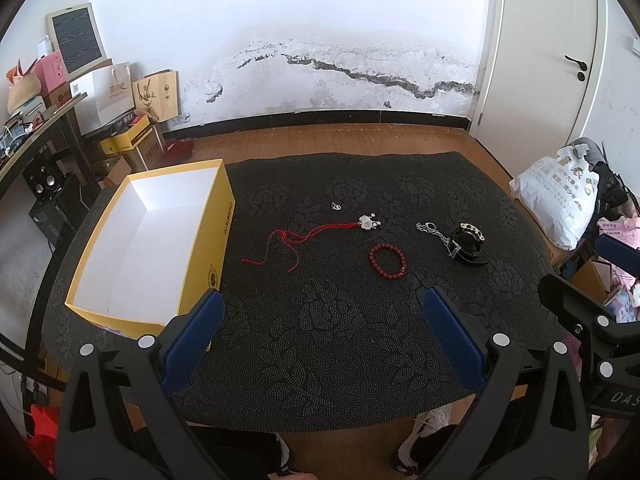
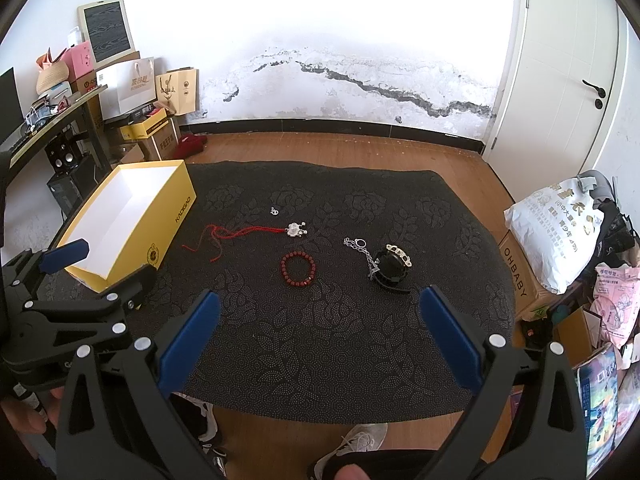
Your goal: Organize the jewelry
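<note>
Desk (image 1: 360, 360), covered by a black mat with a dotted rose pattern, carries all items.

- Yellow box (image 1: 208, 240), lidless, white inside, nothing in it: left of frame in both views, at the mat's left edge.
- Red cord necklace (image 1: 304, 236) with a silver lock pendant (image 1: 368, 224): centre of the left wrist view, cord trailing left toward the box.
- Small silver ring-like piece (image 1: 336, 206): just above the pendant, apart from it; too small to identify.
- Red bead bracelet (image 1: 388, 261): below the pendant, lying flat in a closed loop.
- Silver chain (image 1: 434, 232): right of centre, one end touching a black watch (image 1: 468, 246).
- Left gripper (image 1: 320, 316): blue-padded fingers spread wide, holding nothing, low in frame.
- Right gripper (image 2: 320, 316): fingers spread wide, holding nothing, above the mat's near edge
</note>
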The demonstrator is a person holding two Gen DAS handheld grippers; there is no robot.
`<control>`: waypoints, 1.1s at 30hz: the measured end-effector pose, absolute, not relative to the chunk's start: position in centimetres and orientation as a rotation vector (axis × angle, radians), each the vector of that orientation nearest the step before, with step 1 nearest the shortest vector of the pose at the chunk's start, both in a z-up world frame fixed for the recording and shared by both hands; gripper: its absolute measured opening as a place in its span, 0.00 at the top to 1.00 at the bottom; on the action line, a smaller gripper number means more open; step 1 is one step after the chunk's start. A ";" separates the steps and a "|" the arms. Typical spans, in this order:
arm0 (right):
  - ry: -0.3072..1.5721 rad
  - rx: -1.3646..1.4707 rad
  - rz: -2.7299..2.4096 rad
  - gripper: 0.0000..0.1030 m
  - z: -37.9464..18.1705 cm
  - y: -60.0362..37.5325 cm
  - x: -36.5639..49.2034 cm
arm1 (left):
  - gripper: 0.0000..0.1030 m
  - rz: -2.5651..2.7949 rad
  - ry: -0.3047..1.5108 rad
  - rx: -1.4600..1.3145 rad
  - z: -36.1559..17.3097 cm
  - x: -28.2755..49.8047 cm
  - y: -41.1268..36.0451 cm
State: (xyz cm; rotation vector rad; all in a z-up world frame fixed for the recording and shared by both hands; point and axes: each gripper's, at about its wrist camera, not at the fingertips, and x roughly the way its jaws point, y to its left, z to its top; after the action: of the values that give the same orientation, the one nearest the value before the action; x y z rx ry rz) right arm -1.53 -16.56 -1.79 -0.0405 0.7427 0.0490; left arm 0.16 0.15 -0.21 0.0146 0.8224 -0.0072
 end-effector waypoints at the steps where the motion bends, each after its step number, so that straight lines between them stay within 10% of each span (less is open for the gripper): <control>1: 0.743 -0.041 0.049 0.06 -1.8 -16.6 -1.5 | 0.05 -0.007 0.823 0.014 -0.2 0.2 0.2; 33: 0.804 -0.049 0.056 0.06 -7.4 -17.4 5.4 | 0.05 -0.006 0.928 0.087 -8.7 7.8 1.0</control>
State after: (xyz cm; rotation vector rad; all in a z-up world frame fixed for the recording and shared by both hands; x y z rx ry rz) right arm 5.36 -17.36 -7.42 -0.0488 0.8044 0.0561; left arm 7.85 0.99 -8.66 0.0872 0.9281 -0.0059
